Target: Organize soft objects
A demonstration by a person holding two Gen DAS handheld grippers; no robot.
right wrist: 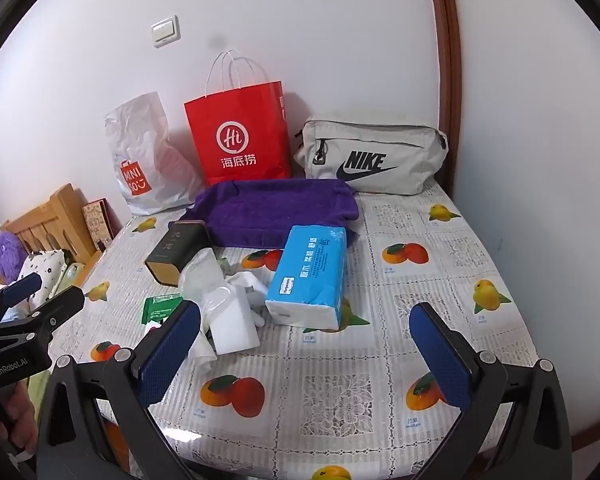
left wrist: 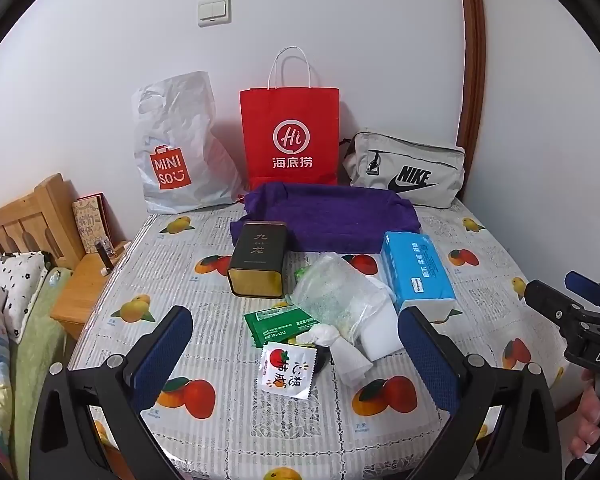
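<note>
Left tongs (left wrist: 296, 354): spread, empty, over the sachets
Right tongs (right wrist: 306, 344): spread, empty (near tissue pack (right wrist: 310, 276))
Desk (right wrist: 380, 360): fruit-print cloth

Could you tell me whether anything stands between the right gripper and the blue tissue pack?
Nothing visible does. The right gripper is open and empty, and only bare tablecloth lies between it and the blue tissue pack. The white pile sits left of that path.

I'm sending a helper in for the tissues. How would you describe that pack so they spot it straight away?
Find the purple towel spread before the red paper bag. Against its front right edge lies the tissue pack, beside a clutter of small packets. It is the only bright blue, brick-shaped pack there.
</note>
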